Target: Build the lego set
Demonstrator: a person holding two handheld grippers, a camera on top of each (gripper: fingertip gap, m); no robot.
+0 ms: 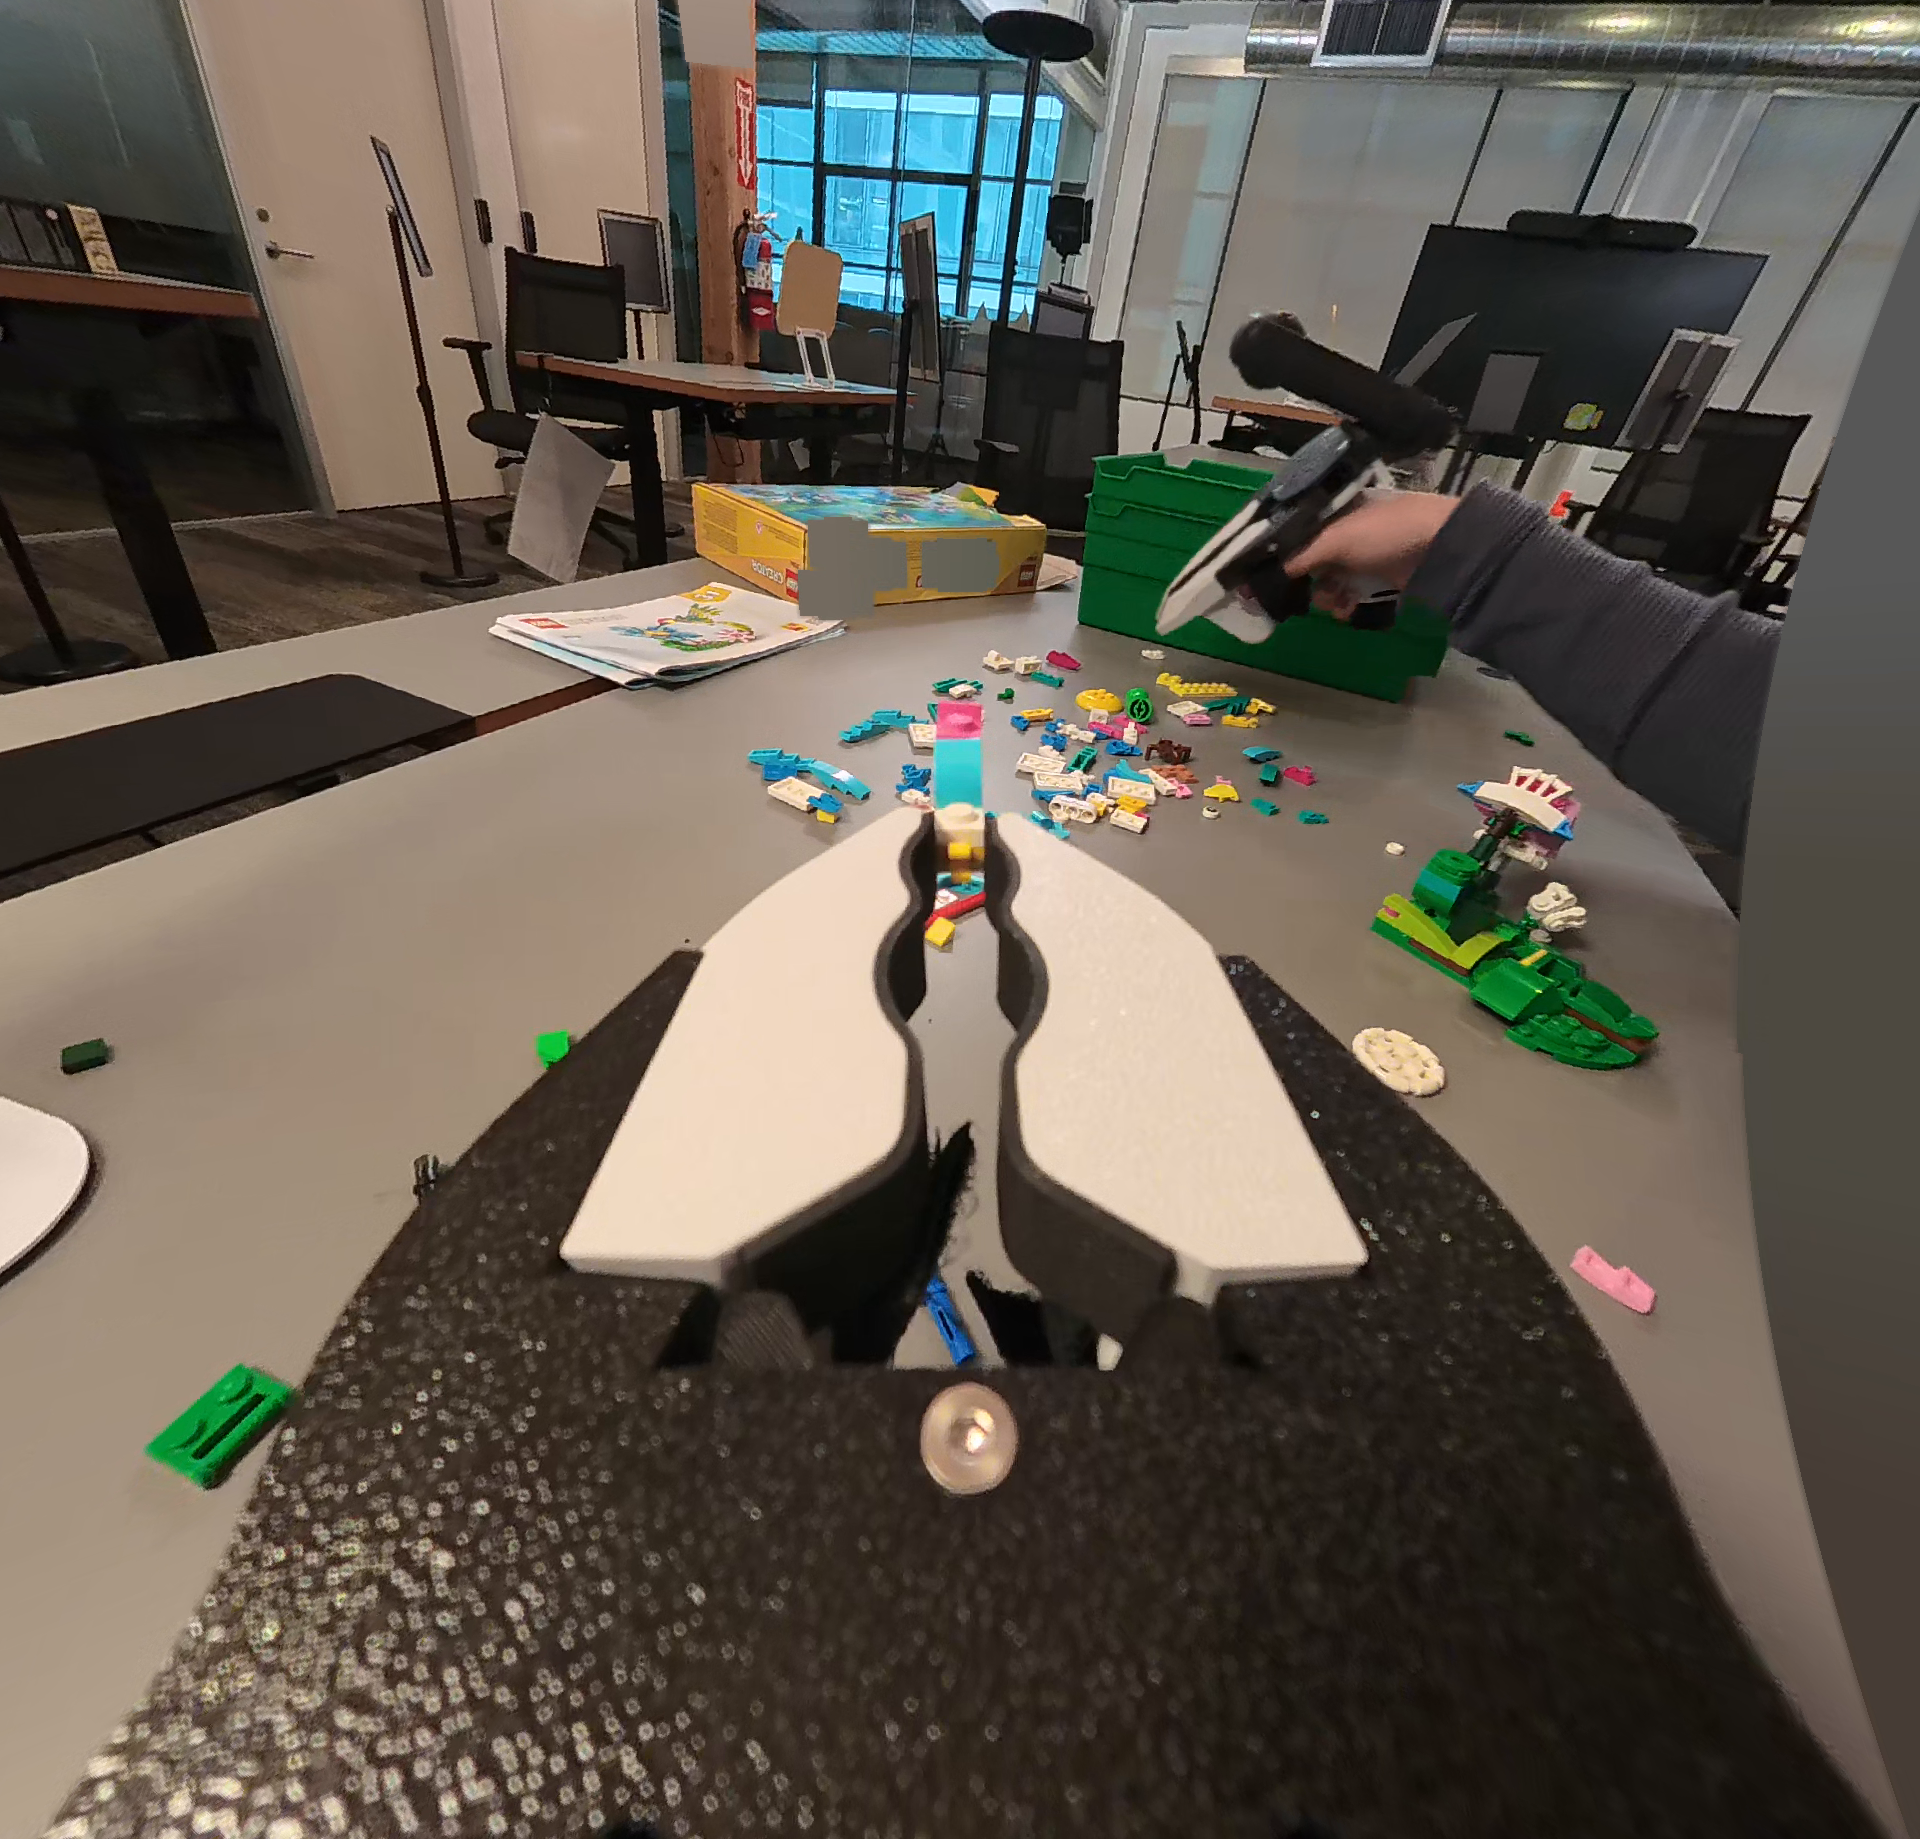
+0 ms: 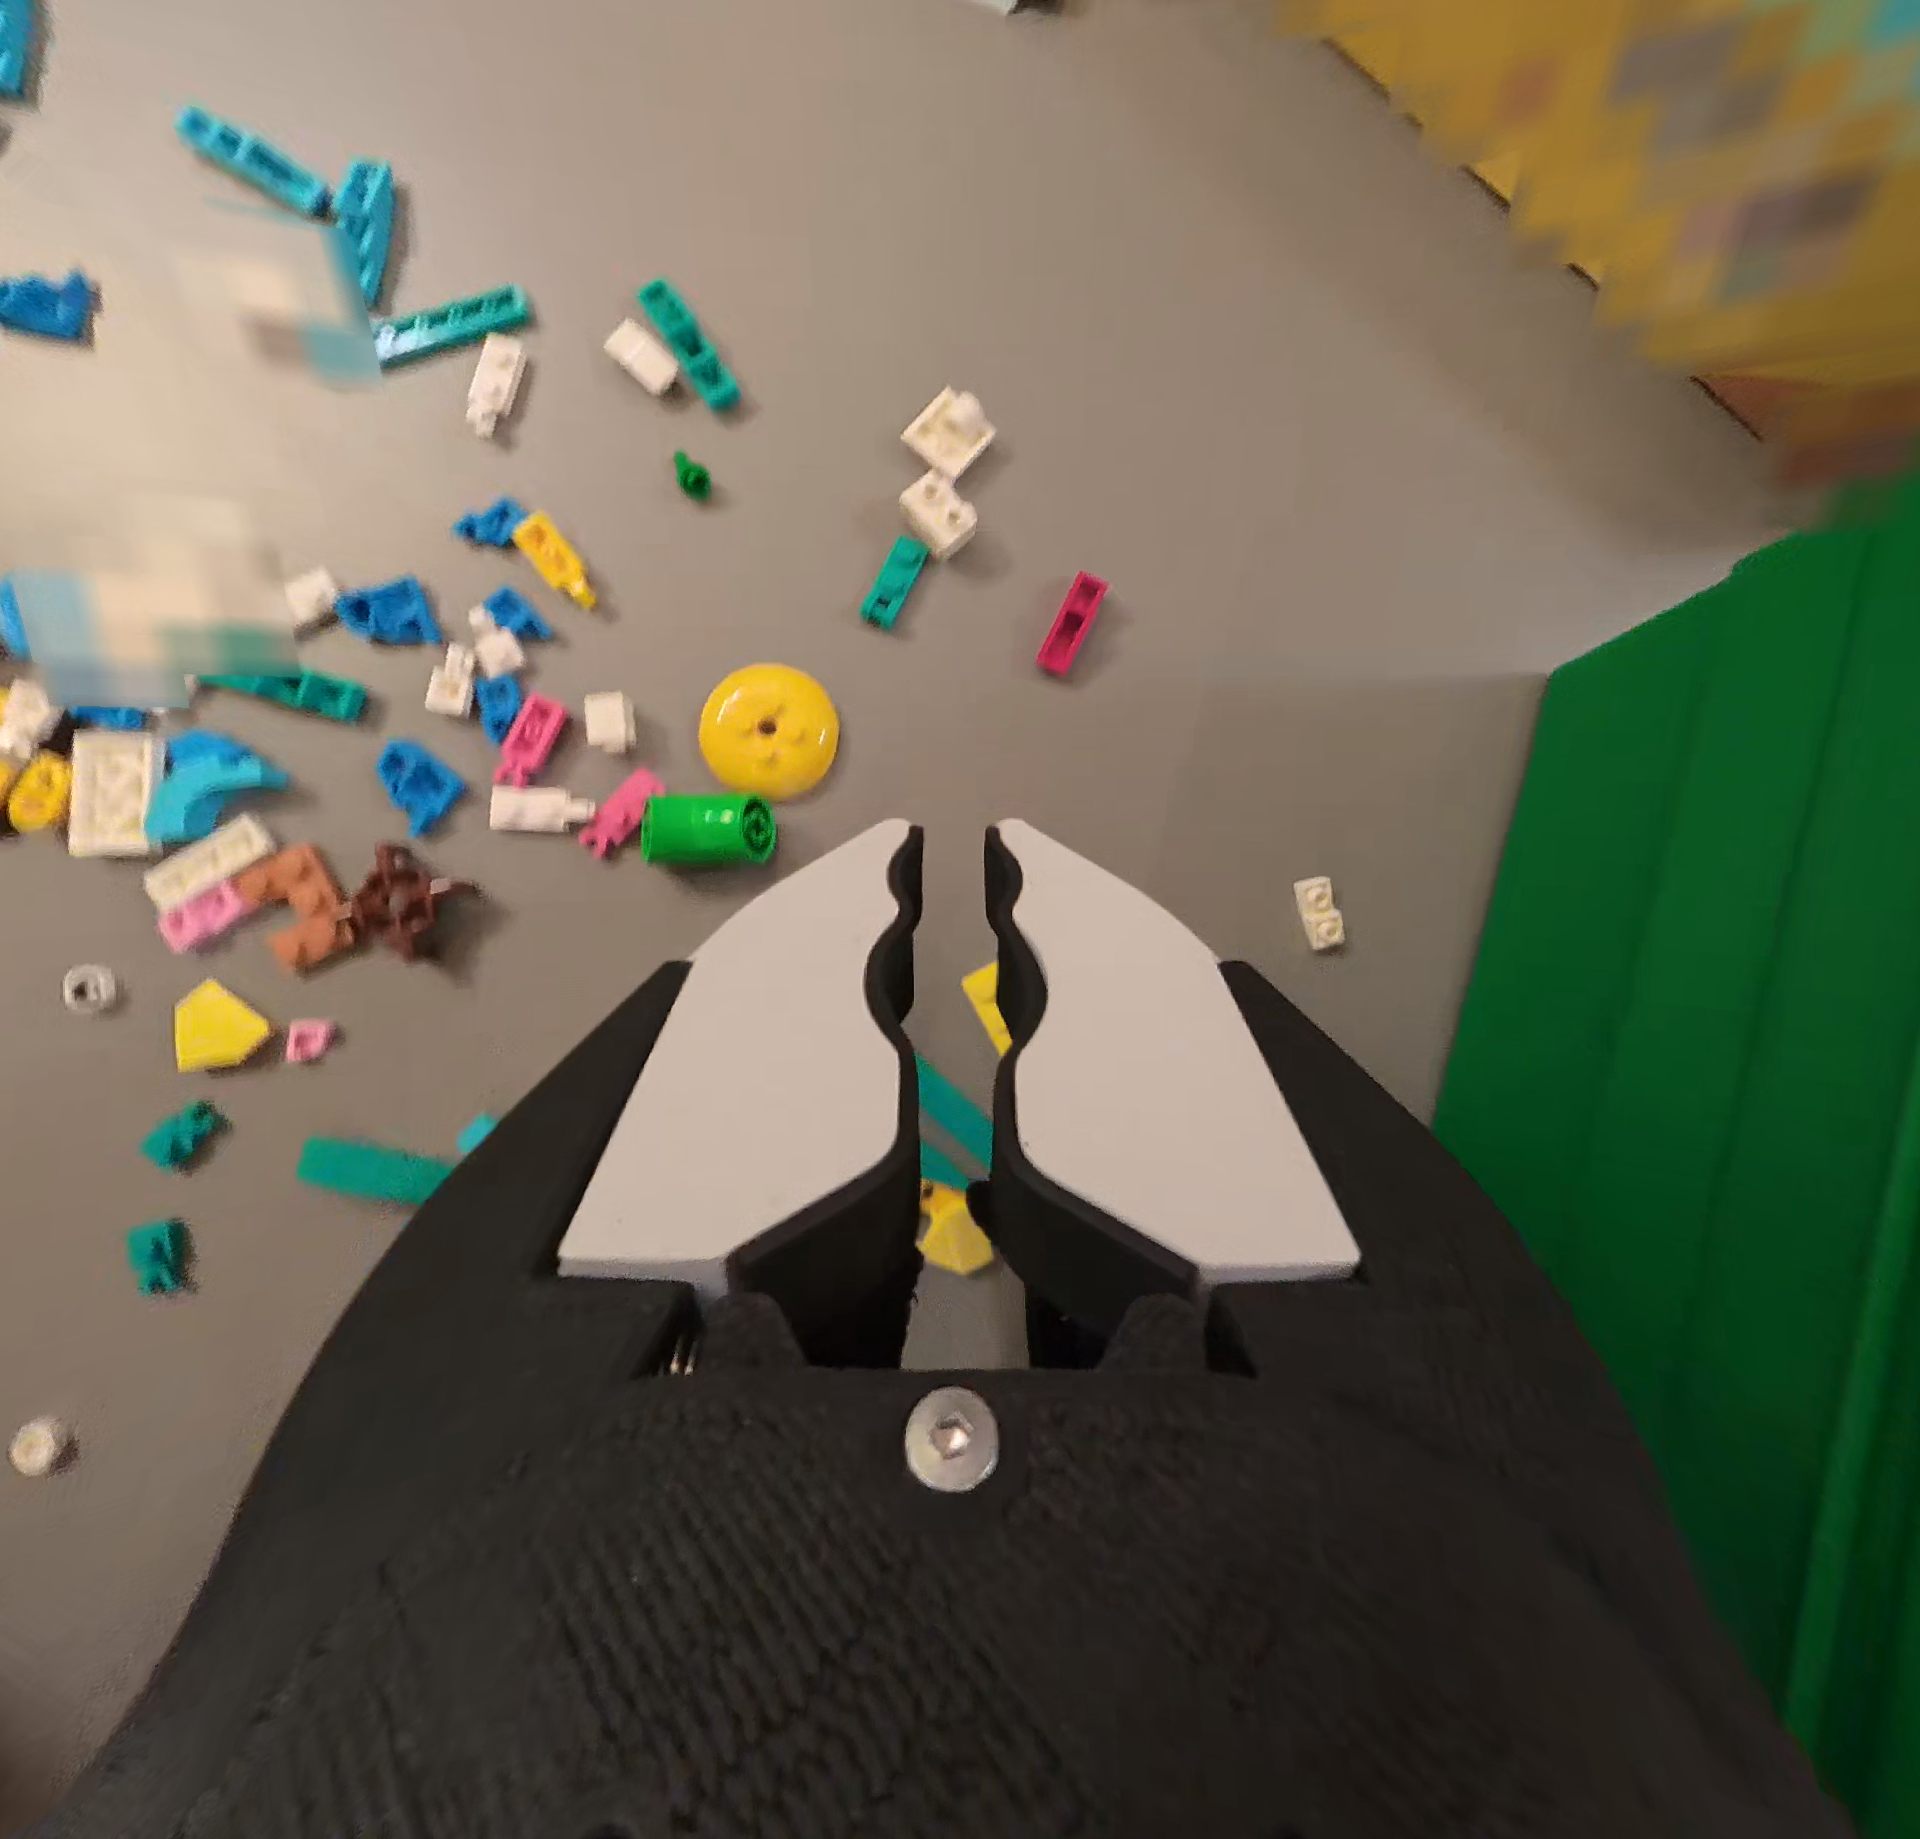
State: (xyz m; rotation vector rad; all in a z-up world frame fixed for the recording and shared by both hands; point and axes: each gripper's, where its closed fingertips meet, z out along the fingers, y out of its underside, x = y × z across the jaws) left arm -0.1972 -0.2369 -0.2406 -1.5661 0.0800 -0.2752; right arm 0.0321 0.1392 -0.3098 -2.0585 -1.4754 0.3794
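Observation:
My left gripper [image 1: 961, 831] is shut on a small lego sub-build [image 1: 958, 755]: a white and tan piece between the tips, with a teal bar and a pink top sticking out past them. It is held above the grey table [image 1: 364, 958]. Loose lego pieces [image 1: 1091, 750] are scattered beyond it. My right gripper [image 2: 951, 833] hovers over this pile, jaws narrowly apart with nothing between them. It also shows in the left wrist view [image 1: 1179, 613], held by a hand. A yellow disc [image 2: 769, 729] and a green cylinder [image 2: 707, 828] lie just ahead of it.
A built green leaf-and-flower model [image 1: 1507, 958] stands at the right, with a white round piece [image 1: 1397, 1060] beside it. Stacked green bins [image 1: 1247, 584] [image 2: 1714, 1062], a yellow lego box [image 1: 862, 537] and instruction booklets [image 1: 665, 631] are at the back. Stray pieces lie near: a green plate [image 1: 218, 1423] and a pink piece [image 1: 1612, 1278]. Across from one pair of fingers to the other is roughly 45 cm. About 5 cm separates my right fingertips from the green cylinder [image 2: 707, 828].

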